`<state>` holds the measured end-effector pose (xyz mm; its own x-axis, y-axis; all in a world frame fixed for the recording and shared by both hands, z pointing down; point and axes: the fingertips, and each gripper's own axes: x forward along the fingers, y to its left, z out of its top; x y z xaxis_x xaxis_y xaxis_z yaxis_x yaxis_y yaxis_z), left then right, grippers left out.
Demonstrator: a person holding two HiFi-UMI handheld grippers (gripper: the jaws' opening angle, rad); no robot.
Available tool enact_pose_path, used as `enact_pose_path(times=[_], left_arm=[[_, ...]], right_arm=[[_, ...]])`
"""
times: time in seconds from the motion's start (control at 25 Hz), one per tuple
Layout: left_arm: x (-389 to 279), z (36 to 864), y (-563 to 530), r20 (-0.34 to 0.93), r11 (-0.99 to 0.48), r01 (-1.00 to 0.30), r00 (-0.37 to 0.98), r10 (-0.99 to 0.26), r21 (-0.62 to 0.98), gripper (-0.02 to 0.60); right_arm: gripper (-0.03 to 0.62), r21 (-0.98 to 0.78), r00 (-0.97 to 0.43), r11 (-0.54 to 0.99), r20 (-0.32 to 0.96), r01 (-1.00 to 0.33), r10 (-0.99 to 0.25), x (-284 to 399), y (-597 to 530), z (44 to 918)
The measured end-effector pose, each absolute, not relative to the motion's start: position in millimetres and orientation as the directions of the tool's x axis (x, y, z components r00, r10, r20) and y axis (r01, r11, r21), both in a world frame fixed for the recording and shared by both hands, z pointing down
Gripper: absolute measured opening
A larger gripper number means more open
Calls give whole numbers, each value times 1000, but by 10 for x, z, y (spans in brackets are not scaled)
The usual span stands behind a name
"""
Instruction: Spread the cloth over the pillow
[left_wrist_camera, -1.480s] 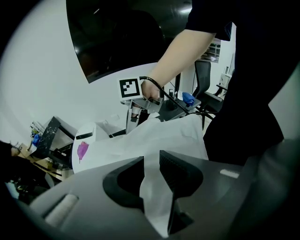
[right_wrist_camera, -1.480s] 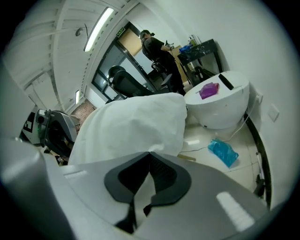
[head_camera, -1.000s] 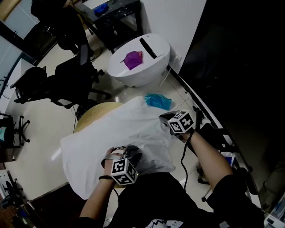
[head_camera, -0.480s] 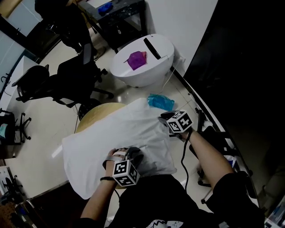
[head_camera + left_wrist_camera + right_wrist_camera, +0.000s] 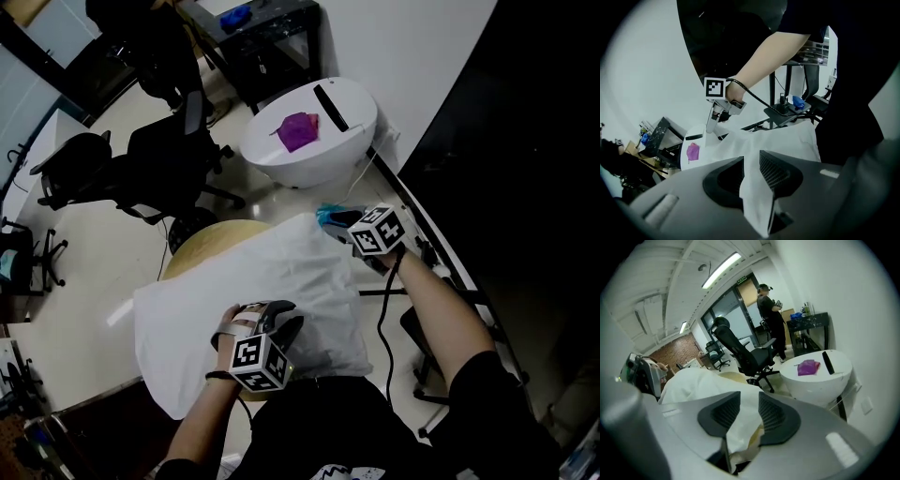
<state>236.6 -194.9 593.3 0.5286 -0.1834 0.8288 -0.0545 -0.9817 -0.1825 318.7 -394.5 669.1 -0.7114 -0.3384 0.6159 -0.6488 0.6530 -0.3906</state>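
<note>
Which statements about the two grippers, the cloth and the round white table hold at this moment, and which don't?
1. The left gripper has the white cloth pinched between its jaws. True.
2. The right gripper is shut and empty. False: its jaws have just been opening and stand apart, with white cloth loose between them.
3. A purple item lies on the round white table. True.
4. The office chair is red. False: it is black.

Pillow was basically buried under the cloth (image 5: pixel 253 281). A yellowish bit (image 5: pixel 755 436) poking out in the right gripper view might've been it. The round table (image 5: pixel 197 246) was mostly covered too. The person (image 5: pixel 771 319) way at the back was too small to make out, and the office chair (image 5: pixel 19 262) got cut off at the left edge.
</note>
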Motion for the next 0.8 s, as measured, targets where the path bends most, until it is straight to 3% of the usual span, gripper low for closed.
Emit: enact_pose_path(times=[0.36,0.64,0.8], left_arm=[[2397,5918,-2149,822,-974,-88,524,-223,-207,94],[2360,5932,-2302,819,-969,-113,518,-245,-219,94],[2344,5958,-2320,821,-970,-114,517,-243,-215,94]], right_arm=[[184,-524,-726,560,650,-642,-225,2971,-4246,7241],[184,-710,-800,378,571,-595,-185,2868,-4280,7533],[102,-730,-814,370,558,-575,-164,2812,-4232,7558]])
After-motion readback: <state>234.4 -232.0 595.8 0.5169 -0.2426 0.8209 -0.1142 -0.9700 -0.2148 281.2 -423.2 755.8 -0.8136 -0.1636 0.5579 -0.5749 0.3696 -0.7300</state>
